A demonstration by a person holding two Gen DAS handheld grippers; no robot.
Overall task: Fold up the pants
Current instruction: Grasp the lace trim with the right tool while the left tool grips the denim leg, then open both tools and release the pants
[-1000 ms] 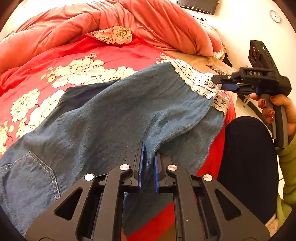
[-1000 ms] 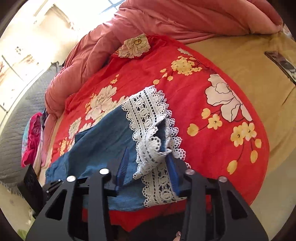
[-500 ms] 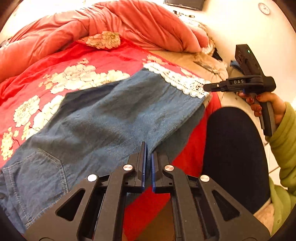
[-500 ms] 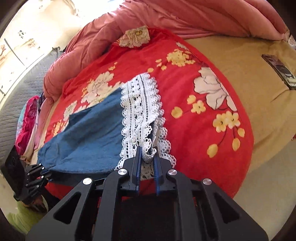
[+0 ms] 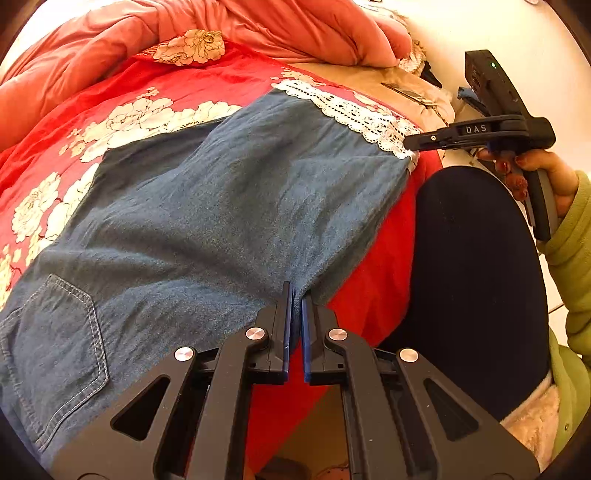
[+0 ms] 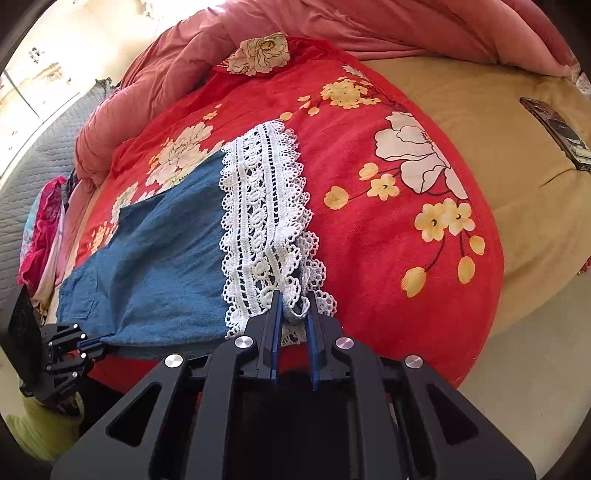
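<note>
Blue denim pants [image 5: 221, 206] with a white lace hem [image 6: 258, 221] lie stretched across a red floral blanket [image 5: 207, 81]. My left gripper [image 5: 295, 291] is shut on the near edge of the denim leg, about midway along it. My right gripper [image 6: 293, 299] is shut on the near corner of the lace hem. In the left wrist view the right gripper [image 5: 410, 146] shows at the far right, its tip pinching the lace hem [image 5: 354, 114]. The right wrist view shows the left gripper [image 6: 94, 345] at the lower left, clamped on the pants [image 6: 159, 258]. A back pocket [image 5: 55, 332] faces up.
A bunched pink quilt [image 5: 258, 26] lies at the head of the bed. A tan sheet [image 6: 498, 129] with a dark phone-like object [image 6: 557, 131] on it lies to the right. The person's dark leg [image 5: 476, 288] and green sleeve [image 5: 572, 236] stand against the bed's near edge.
The right gripper's jaws went from wide apart around the bunched lace to shut on it. The pant leg has been pulled flatter and straighter between the two grippers.
</note>
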